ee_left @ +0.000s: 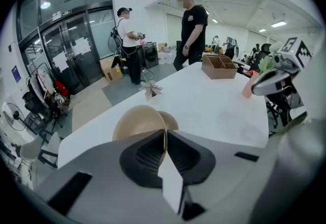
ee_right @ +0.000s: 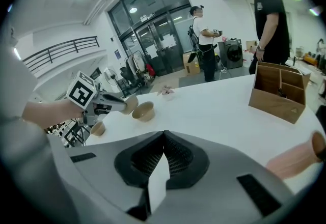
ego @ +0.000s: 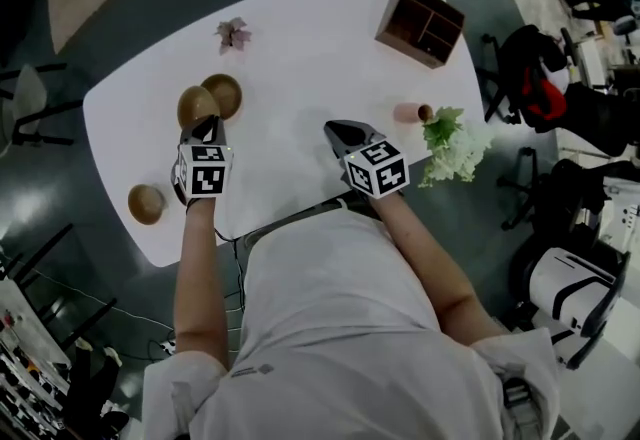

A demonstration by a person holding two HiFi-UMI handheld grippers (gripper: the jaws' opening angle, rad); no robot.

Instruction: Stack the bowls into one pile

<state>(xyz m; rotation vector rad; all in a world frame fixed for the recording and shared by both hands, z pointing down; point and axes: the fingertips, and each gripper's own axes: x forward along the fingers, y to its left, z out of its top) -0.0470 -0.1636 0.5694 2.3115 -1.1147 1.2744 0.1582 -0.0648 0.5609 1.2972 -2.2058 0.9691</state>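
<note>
Three wooden bowls are on or over the white table. My left gripper is shut on the rim of one bowl, holding it tilted on edge, and in the left gripper view this bowl fills the space ahead of the jaws. A second bowl stands upright right behind it; I cannot tell whether they touch. The third bowl sits alone near the table's left front edge. My right gripper hovers at mid-table, shut with nothing in it.
A wooden divided box stands at the far right. A small pink flower ornament sits at the back. A pink vase lies by white flowers at the right edge. Two people stand beyond the table.
</note>
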